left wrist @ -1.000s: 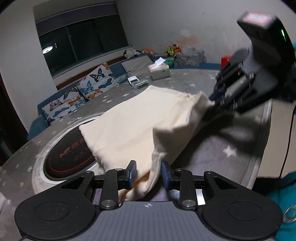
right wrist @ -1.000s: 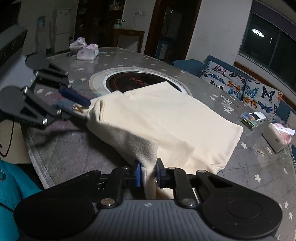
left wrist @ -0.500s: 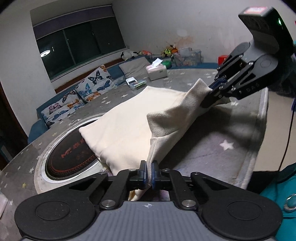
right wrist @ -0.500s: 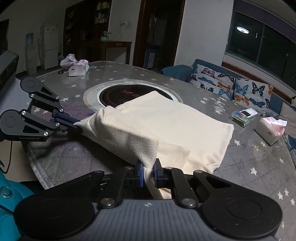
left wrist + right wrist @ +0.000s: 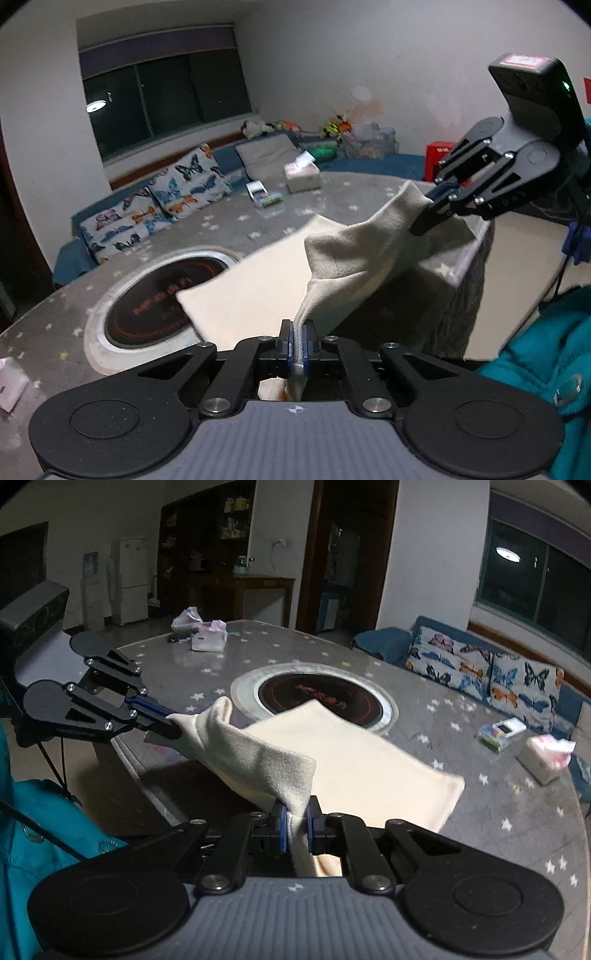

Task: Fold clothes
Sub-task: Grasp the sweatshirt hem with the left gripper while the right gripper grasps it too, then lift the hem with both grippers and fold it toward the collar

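Grey star-print table (image 5: 480, 805) (round hob inset) | dim room | left gripper (image 5: 297, 345), right gripper (image 5: 295, 827) each clamp cream garment (image 5: 354, 760)

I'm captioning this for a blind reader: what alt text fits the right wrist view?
Two grippers, the right gripper and the left gripper, each pinch a corner of a cream garment, lifting its near edge off a grey star-patterned table.

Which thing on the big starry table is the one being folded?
Look at the round grey table with white stars and a dark circle in its middle. Lying partly over that circle is a cream cloth, far bigger than the small tissue boxes, and the only thing with two corners pinched by black fingers.
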Tool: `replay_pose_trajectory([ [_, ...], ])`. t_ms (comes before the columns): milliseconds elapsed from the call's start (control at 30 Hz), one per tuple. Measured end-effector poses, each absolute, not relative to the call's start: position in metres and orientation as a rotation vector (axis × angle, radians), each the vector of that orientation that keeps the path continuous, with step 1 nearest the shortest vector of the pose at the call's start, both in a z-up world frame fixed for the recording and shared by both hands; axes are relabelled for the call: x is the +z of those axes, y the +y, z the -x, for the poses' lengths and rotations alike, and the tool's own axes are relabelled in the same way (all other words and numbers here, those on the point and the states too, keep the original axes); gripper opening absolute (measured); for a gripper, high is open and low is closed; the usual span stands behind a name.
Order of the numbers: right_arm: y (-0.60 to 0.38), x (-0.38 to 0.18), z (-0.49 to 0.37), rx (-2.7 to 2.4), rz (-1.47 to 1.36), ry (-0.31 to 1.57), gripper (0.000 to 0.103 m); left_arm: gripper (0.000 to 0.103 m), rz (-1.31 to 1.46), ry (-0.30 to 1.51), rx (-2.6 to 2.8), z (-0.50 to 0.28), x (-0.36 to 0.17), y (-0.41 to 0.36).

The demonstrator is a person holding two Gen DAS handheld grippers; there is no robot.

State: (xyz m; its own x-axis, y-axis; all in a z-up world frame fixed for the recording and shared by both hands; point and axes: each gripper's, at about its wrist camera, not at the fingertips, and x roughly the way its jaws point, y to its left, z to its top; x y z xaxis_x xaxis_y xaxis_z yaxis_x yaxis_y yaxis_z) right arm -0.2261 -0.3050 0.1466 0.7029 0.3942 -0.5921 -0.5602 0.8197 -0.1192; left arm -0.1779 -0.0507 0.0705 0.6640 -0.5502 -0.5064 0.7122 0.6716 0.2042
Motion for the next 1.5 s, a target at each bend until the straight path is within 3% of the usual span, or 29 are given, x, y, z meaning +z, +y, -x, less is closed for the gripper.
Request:
replay_pose_trajectory([
  [533,-0.318,0.159,0.095,0.511,0.362,0.580,0.009,0.005,-0.362,0.426,-0.620,0.047,0.074,-0.082],
  [900,-0.315,0.090,-0.012,0.414,0.304,0.711,0.012,0.006,-0.329,0.585,-0.493,-0.042,0.017,-0.106],
  [1100,-0.333,0.070,-0.017,0.301,0.196,0.726,0.022,0.014,-0.302,0.622,-0.466,-0.051,0.010,-0.106],
  [1500,-0.351,0.088,0.038,0.292,0.066,0.676,0.021,0.014,-0.240,0.583,-0.565,-0.027,0.034,-0.125],
])
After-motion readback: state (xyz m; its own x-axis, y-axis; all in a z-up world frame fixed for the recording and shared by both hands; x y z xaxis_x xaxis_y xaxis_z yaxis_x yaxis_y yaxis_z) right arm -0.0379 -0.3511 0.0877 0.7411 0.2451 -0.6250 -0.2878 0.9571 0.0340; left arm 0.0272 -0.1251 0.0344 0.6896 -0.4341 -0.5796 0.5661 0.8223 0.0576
